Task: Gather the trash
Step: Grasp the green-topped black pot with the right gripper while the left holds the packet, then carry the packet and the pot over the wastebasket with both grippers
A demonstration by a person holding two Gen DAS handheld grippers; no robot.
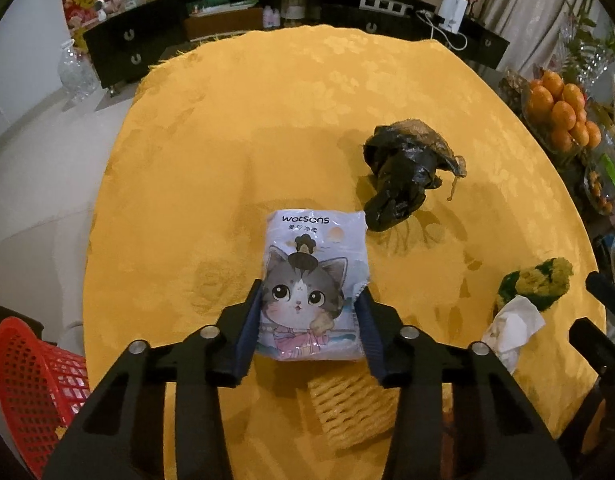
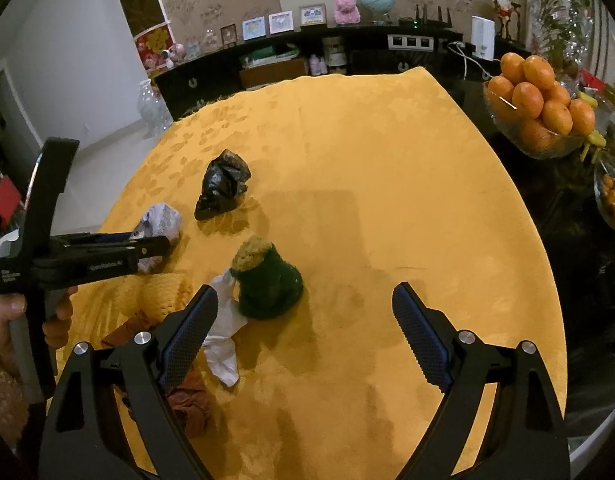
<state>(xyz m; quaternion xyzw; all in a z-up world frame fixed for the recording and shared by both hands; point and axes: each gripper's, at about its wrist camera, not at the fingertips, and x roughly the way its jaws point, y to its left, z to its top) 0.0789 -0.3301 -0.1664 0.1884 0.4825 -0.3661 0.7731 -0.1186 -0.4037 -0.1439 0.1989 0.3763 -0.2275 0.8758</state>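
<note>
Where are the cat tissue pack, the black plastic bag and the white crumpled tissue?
cat tissue pack (image 1: 307, 280): left wrist view, on the cat's face.
black plastic bag (image 2: 223, 184): right wrist view, middle of the crumpled bag.
white crumpled tissue (image 2: 225, 354): right wrist view, its lower fold.

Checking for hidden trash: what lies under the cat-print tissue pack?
Only yellow tablecloth shows around the tissue pack; yellow foam net lies nearer. Directly underneath is covered.

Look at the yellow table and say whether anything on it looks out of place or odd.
Yes: litter lies loose on the tablecloth: a crumpled black bag, a white tissue, a green and yellow sponge, a foam net. The left gripper pinches the tissue packet.
</note>
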